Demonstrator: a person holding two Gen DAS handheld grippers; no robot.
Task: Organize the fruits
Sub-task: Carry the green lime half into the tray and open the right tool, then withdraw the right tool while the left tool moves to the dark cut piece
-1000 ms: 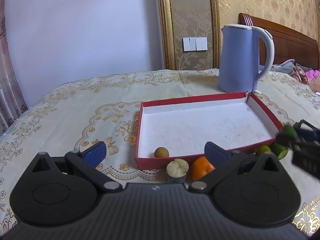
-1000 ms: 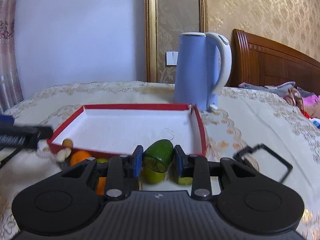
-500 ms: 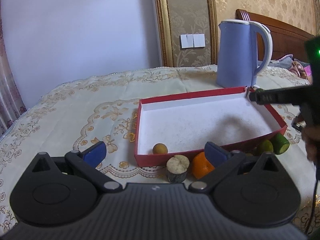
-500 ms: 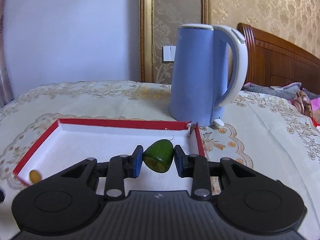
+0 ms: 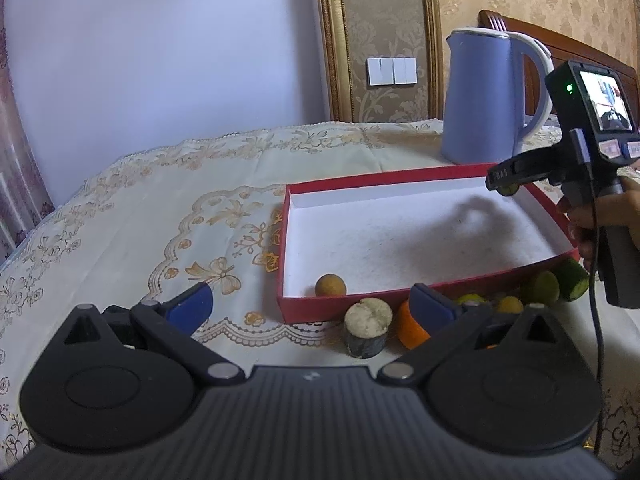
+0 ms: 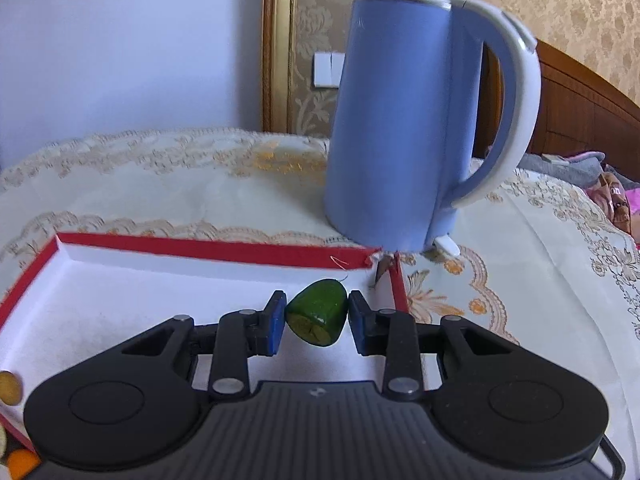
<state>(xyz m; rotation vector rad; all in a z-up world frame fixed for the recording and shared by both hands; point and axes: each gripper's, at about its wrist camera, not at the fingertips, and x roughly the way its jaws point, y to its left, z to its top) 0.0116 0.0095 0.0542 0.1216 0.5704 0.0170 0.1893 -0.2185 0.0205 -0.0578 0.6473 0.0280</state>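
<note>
My right gripper (image 6: 317, 316) is shut on a green cut fruit (image 6: 318, 314) and hangs over the far right corner of the red box (image 6: 216, 250) with a white floor. In the left wrist view the right gripper (image 5: 505, 185) sits above the red box (image 5: 400, 176), held by a person's hand. My left gripper (image 5: 312, 306) stands open and empty at the box's near left corner. A small brown fruit (image 5: 330, 285) lies inside the box. In front of the box lie a pale-topped dark stub (image 5: 368, 332), an orange (image 5: 408, 326) and several green and yellow fruits (image 5: 540, 288).
A tall blue kettle (image 6: 400, 120) stands just behind the box's far right corner, close to the right gripper. The table wears a cream embroidered cloth (image 5: 180, 208). A wooden headboard (image 6: 580, 100) and bedding are at the right. A wall is behind the table.
The right gripper has carried the green fruit from the pile in front of the box, over the box, to its far right corner. The left gripper has stayed put.
</note>
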